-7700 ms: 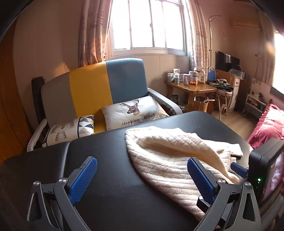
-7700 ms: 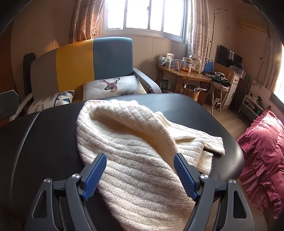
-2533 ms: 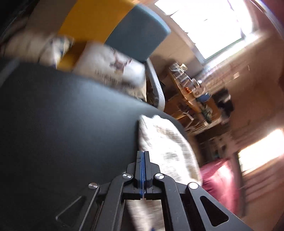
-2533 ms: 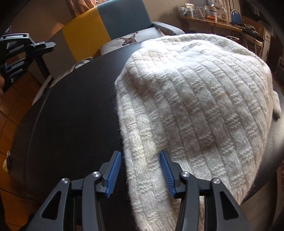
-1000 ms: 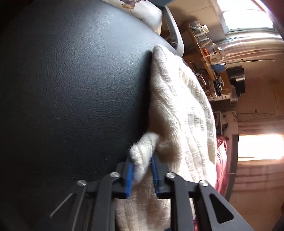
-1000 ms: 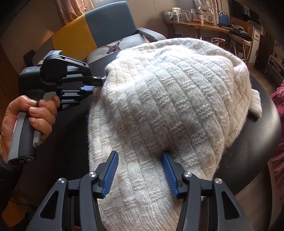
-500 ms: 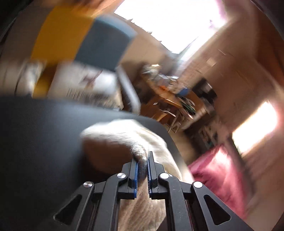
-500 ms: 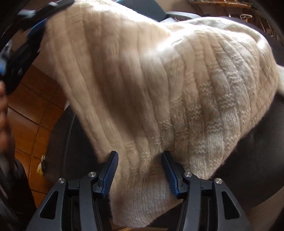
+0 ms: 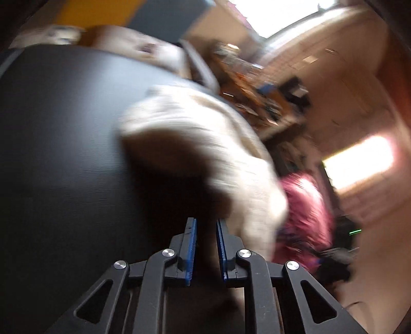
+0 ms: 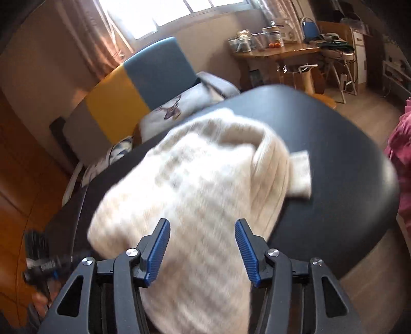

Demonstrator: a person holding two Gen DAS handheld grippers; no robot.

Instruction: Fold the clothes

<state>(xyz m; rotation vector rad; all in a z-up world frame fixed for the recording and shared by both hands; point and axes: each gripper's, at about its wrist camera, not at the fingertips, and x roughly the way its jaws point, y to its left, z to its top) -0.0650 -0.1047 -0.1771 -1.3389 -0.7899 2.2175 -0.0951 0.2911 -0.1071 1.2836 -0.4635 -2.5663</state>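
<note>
While the left gripper (image 9: 205,226) has just opened slightly and empty, the right gripper (image 10: 202,231) gapes around the cream sweater (image 10: 205,167)

black padded table (image 10: 346,144), yellow-blue sofa (image 10: 133,84), deer cushion (image 10: 177,105), wooden desk with jars (image 10: 272,50), pink bedding (image 9: 305,213), window (image 10: 164,11)

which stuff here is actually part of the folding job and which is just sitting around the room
Part of the job:
- cream knit sweater
- black table it lies on
- left gripper, jaws just opened, nothing between them
- right gripper, open, sweater between its jaws

Just lying about:
- sofa
- deer cushion
- wooden side table with jars
- pink bedding
</note>
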